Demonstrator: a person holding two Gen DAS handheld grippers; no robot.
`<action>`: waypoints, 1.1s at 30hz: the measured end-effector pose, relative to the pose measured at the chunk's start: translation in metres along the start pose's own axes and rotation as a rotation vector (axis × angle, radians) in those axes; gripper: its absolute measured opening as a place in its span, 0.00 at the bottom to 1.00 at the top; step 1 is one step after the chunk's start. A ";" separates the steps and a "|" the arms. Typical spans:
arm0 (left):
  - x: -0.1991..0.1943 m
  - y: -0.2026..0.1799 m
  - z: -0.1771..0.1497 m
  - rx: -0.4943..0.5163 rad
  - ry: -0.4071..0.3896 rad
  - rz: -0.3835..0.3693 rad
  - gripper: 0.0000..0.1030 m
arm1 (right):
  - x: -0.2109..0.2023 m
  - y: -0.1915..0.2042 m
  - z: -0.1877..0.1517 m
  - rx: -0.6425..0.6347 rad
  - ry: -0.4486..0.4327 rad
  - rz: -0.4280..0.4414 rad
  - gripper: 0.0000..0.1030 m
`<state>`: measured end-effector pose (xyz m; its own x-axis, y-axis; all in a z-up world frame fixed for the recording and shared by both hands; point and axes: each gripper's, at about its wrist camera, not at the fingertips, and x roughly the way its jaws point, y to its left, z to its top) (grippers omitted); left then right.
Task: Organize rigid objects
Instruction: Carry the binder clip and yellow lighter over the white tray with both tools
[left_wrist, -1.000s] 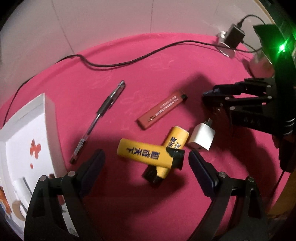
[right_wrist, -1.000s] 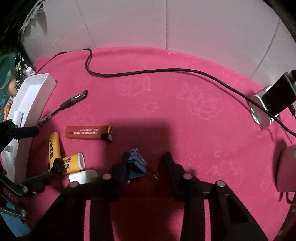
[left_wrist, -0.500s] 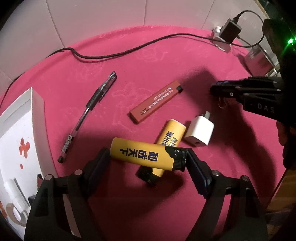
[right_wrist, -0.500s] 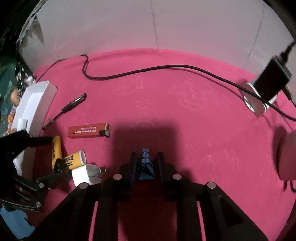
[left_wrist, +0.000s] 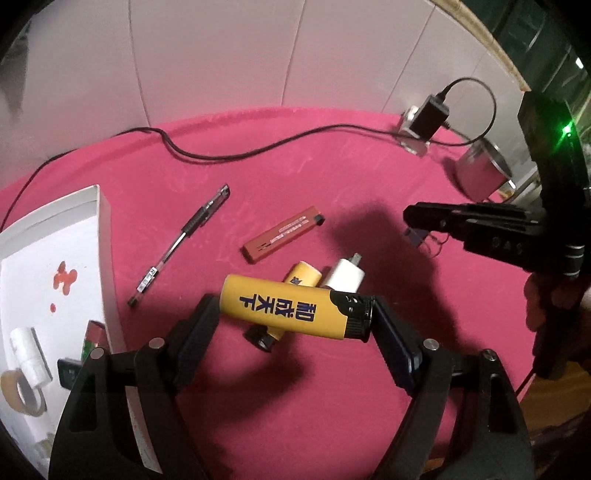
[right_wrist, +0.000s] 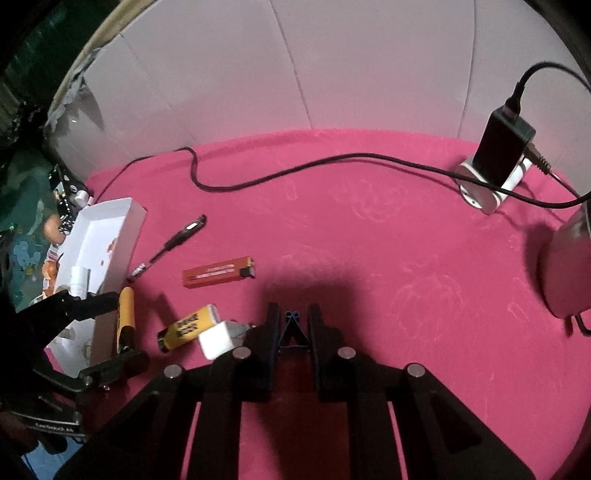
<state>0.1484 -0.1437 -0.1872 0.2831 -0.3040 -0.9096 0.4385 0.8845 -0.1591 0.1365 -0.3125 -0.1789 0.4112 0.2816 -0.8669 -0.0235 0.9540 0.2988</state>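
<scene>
My left gripper (left_wrist: 295, 317) is shut on a yellow lighter (left_wrist: 295, 312) with blue characters and holds it lengthwise above the pink cloth. A second yellow lighter (left_wrist: 301, 275), a white charger plug (left_wrist: 345, 278), a red lighter (left_wrist: 282, 238) and a black pen (left_wrist: 181, 242) lie on the cloth beyond it. My right gripper (right_wrist: 292, 325) is shut on a blue binder clip (right_wrist: 292, 330), raised off the cloth. The right wrist view also shows the held lighter (right_wrist: 125, 310) and the left gripper (right_wrist: 107, 325).
A white box (left_wrist: 105, 229) holding tape and small items stands at the left. A black cable (left_wrist: 221, 155) crosses the back to an adapter (left_wrist: 430, 118) on a white socket. A metal cup (left_wrist: 480, 171) stands at the far right.
My left gripper closed on the yellow lighter and lifted it. My right gripper closed on the blue binder clip and raised it off the cloth.
</scene>
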 end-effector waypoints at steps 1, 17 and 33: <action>-0.003 -0.001 0.000 -0.005 -0.009 -0.003 0.80 | -0.004 0.002 -0.001 -0.001 -0.005 0.001 0.12; -0.078 0.047 -0.034 -0.142 -0.147 0.039 0.80 | -0.015 0.080 0.000 -0.080 -0.041 0.048 0.12; -0.144 0.131 -0.092 -0.334 -0.220 0.157 0.80 | -0.005 0.187 0.004 -0.253 -0.030 0.121 0.12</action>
<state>0.0863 0.0483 -0.1125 0.5157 -0.1927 -0.8348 0.0859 0.9811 -0.1734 0.1342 -0.1363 -0.1173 0.4186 0.3958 -0.8174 -0.2992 0.9099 0.2874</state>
